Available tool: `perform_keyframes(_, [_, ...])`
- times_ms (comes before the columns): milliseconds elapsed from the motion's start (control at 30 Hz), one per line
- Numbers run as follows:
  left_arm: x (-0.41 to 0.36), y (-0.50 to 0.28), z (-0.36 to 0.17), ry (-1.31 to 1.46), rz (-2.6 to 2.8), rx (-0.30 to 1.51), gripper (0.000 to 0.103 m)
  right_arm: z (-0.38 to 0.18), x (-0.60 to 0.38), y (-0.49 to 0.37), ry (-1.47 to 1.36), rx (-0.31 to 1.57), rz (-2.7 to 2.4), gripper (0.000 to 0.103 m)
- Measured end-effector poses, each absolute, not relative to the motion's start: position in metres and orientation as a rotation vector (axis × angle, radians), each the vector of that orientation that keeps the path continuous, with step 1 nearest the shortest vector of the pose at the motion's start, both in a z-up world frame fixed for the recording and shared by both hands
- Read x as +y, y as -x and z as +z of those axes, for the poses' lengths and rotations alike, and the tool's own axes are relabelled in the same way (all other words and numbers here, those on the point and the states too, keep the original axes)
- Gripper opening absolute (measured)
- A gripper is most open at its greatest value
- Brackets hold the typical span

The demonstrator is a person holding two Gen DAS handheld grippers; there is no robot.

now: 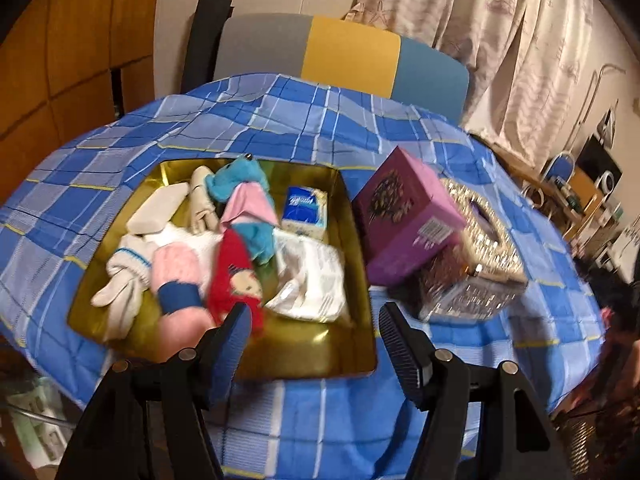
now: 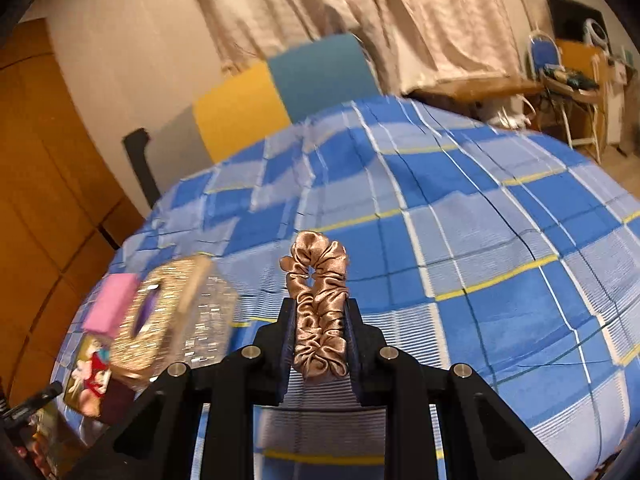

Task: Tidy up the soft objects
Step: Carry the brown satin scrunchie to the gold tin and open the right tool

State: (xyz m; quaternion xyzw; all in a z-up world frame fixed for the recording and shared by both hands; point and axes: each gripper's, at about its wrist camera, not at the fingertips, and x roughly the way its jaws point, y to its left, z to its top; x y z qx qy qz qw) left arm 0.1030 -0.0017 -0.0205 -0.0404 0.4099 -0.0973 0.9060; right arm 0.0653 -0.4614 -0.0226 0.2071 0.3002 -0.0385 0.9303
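A gold tray [image 1: 320,356] lies on the blue checked bedcover [image 1: 340,412]. It holds several soft things: a red sock [image 1: 234,276], a pink sock [image 1: 176,280], white gloves [image 1: 120,280], a teal cloth [image 1: 240,180], a tissue pack [image 1: 305,212] and a white plastic bag [image 1: 312,280]. My left gripper [image 1: 314,330] is open and empty over the tray's near edge. My right gripper [image 2: 320,320] is shut on a bronze satin scrunchie [image 2: 318,300], held above the bedcover [image 2: 480,240].
A purple box [image 1: 404,220] leans on a glittery gold tissue box [image 1: 476,256] right of the tray; both also show in the right wrist view [image 2: 168,316]. A grey, yellow and blue headboard [image 1: 352,52] and curtains stand behind. A desk and chair [image 2: 560,76] stand far right.
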Motion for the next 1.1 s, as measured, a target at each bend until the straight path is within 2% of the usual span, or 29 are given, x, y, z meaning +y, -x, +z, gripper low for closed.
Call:
perform_keyframes(200, [0.001,-0.093,-0.026,0.071,-0.185,0.863,0.067,0.009,-0.404,-0.046,-0.304,0.565,0.014,0.023])
perform_keyframes(600, [0.006,-0.071,-0.014,0.003,-0.103,0.773,0.067,0.054,-0.270,-0.053,-0.112,0.554,0.266,0.023])
perform_keyframes(1100, [0.055,-0.057,-0.013,0.053,0.038,0.746,0.067,0.029,-0.133,-0.081,0.012,0.676,0.488,0.023])
